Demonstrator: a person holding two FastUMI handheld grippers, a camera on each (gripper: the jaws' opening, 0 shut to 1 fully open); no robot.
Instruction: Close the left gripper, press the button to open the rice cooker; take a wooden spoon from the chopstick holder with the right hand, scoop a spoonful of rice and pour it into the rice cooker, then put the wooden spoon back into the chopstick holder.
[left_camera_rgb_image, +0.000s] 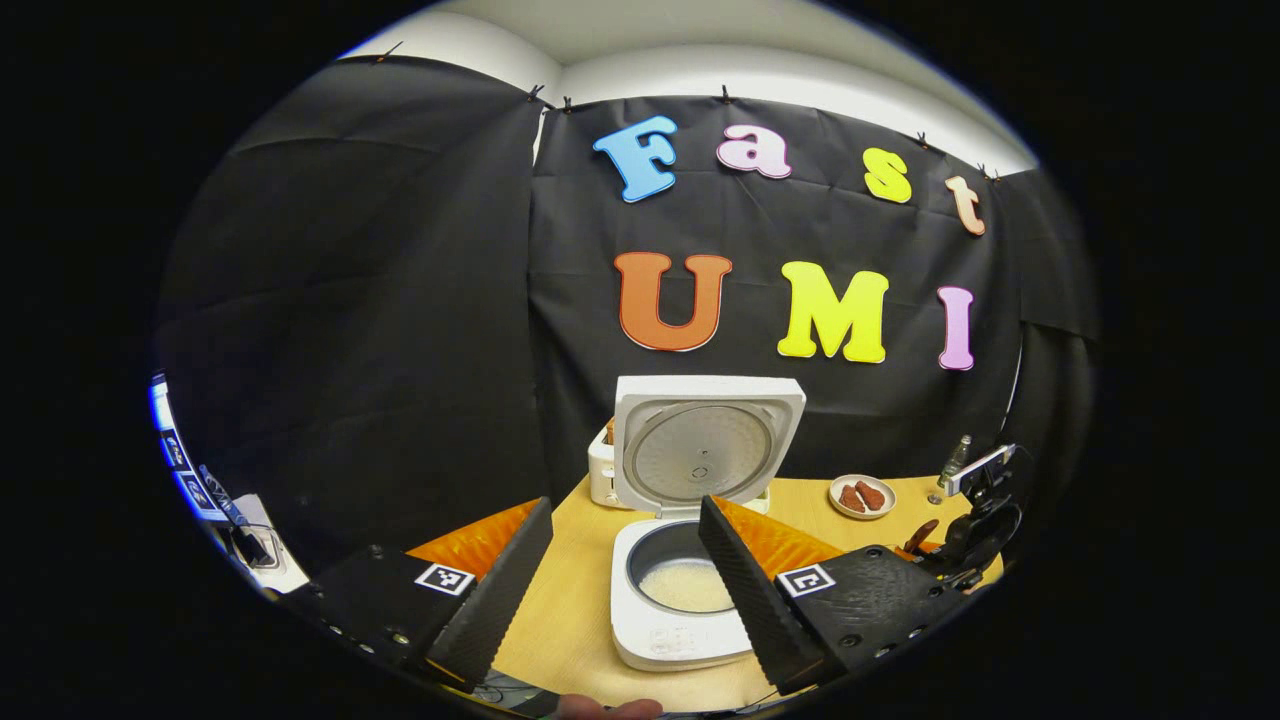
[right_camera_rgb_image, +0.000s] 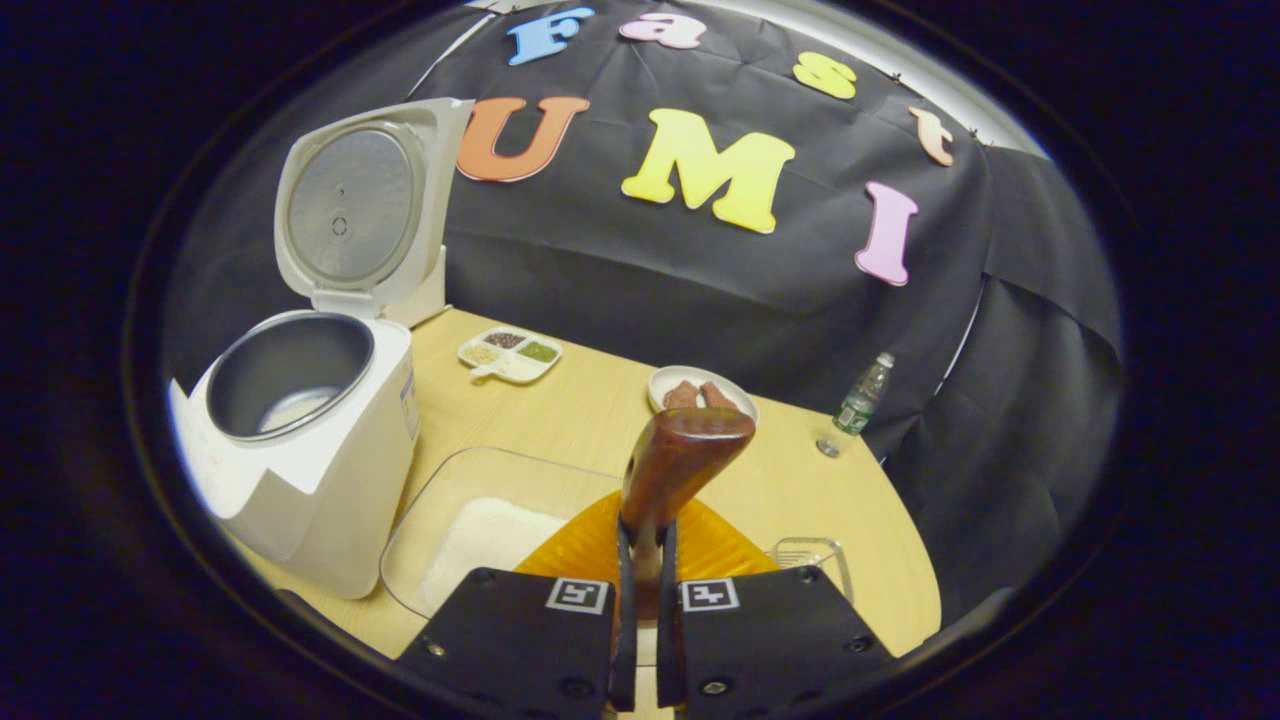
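The white rice cooker (left_camera_rgb_image: 655, 640) stands open on the wooden table, its lid (left_camera_rgb_image: 700, 450) upright and a layer of rice (left_camera_rgb_image: 690, 585) in the pot. My left gripper (left_camera_rgb_image: 625, 512) hovers open just in front of it, nothing between its fingers. In the right gripper view the cooker (right_camera_rgb_image: 330, 480) is at the left. My right gripper (right_camera_rgb_image: 646, 535) is shut on the handle of a wooden spoon (right_camera_rgb_image: 685, 450), whose bowl points up and away. Below it lies a clear tray of rice (right_camera_rgb_image: 480, 535). From the left gripper view, the right gripper (left_camera_rgb_image: 975, 525) is at the far right.
A small plate of brown food (right_camera_rgb_image: 700, 392), a plastic bottle (right_camera_rgb_image: 858, 405) and a sectioned dish of grains (right_camera_rgb_image: 510, 355) stand toward the back of the table. A small clear container (right_camera_rgb_image: 812, 555) sits beside my right gripper. A white appliance (left_camera_rgb_image: 602, 470) is behind the cooker.
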